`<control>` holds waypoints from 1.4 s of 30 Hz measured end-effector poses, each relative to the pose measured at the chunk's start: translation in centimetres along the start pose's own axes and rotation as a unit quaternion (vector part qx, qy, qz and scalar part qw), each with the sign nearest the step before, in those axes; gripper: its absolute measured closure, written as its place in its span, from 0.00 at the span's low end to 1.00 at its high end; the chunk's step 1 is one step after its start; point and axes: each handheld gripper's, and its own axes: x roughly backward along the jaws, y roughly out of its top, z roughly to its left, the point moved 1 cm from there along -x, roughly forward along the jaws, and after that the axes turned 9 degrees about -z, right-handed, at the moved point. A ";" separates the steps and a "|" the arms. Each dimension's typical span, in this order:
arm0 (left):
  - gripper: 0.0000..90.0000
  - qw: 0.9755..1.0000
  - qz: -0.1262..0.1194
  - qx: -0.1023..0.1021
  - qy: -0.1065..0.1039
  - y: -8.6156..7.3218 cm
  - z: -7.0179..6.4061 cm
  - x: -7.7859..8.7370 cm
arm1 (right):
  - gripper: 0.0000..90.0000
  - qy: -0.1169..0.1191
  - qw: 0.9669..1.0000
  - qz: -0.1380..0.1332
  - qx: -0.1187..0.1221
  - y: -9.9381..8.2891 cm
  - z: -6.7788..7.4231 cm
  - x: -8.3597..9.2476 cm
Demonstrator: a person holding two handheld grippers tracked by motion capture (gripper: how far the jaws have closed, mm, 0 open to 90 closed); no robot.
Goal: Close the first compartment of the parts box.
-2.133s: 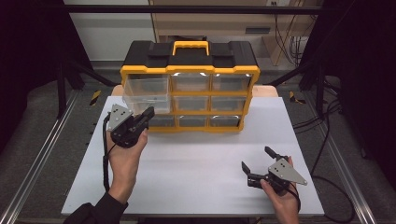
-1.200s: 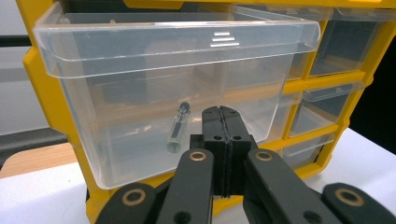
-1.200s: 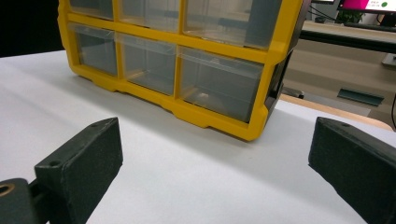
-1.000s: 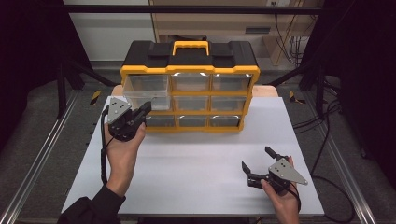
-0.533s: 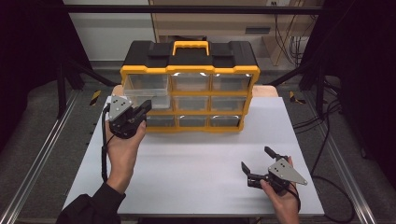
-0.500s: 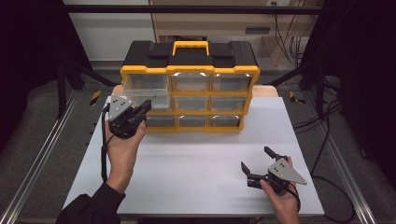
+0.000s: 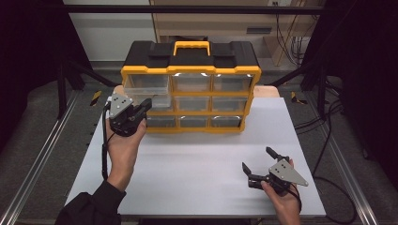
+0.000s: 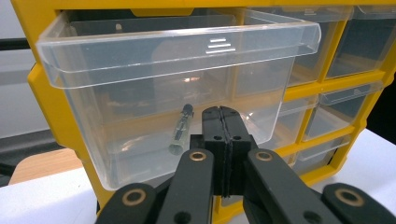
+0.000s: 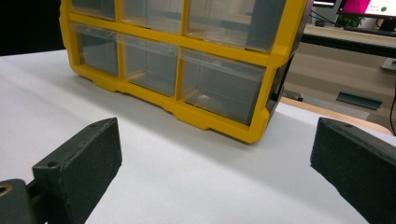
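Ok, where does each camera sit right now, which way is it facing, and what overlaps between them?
High view: above the person's side, looking forward and down at the white table and yellow organizer; both forearms, left gripper and right gripper show.
Left gripper view: rides the left gripper, jaws closed together, facing the pulled-out clear drawer with a small bit inside.
Right gripper view: rides the right gripper, jaws apart, low over the table, facing the organizer's lower drawers.
Shared: all three see the organizer.
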 end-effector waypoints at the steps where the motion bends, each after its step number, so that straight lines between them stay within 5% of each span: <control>1: 1.00 1.000 0.000 -0.001 0.000 0.0 0.0 0.0 | 0.03 0.001 1.000 0.001 0.000 0.0 0.0 0.0; 42: 1.00 1.000 0.008 -0.010 0.006 0.5 0.1 -1.1 | 0.03 0.001 1.000 0.003 0.000 0.0 0.0 0.0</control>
